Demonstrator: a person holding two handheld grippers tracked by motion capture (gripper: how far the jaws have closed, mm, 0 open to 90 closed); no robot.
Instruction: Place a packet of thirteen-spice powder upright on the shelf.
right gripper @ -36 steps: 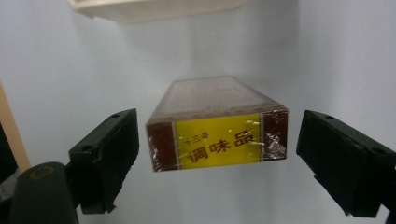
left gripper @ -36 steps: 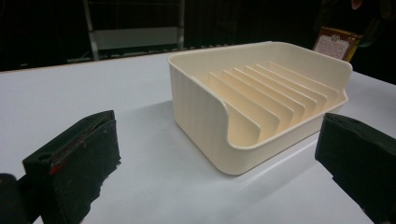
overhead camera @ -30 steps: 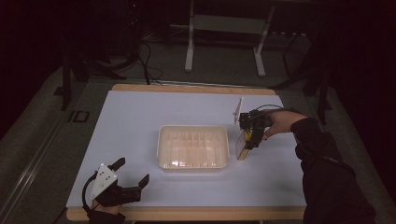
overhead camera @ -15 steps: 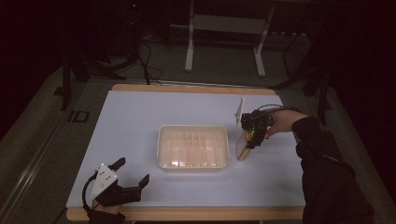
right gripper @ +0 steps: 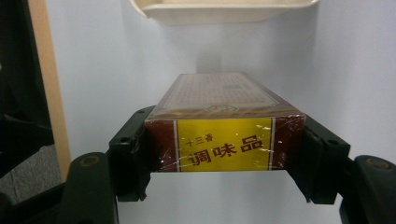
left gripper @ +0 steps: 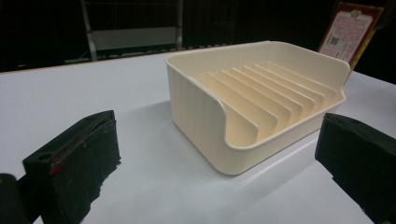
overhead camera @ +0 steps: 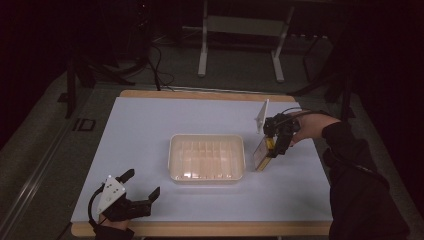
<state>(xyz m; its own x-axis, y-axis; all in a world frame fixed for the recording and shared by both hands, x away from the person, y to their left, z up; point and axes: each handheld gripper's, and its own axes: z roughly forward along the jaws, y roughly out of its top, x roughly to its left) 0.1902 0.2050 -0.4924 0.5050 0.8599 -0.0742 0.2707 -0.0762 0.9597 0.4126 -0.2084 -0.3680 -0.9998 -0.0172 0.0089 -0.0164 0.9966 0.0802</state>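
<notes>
At about three o'clock on the white bench [overhead camera: 150, 125], just right of the cream ribbed tray [overhead camera: 207, 157], the right gripper [overhead camera: 274, 145] has its jaws clamped on a slim dark-red box [right gripper: 219, 126] with a gold label band on its end; those jaws have just been closing, and the box now sits squarely between them, pinched across its width at the labelled end. From the high view the box [overhead camera: 260, 156] hangs tilted, its lower end down close to the bench beside the tray's right wall, though contact with the surface cannot be told. It looks like a light cardboard packet under glossy film, so I judge it stiff enough to carry by one end but slick under the pads, and liable to dent if squeezed harder; a hold across the narrow sides near the end, as here, seems the sound one, since the broad faces would bow. The tray's upright ribs form slots, and the likely step is to stand the box in one of them. Down at seven o'clock, near the front edge, the left gripper [overhead camera: 142, 197] rests with its jaws spread wide and nothing between them, facing the near corner of the tray [left gripper: 261, 102] from well apart.
</notes>
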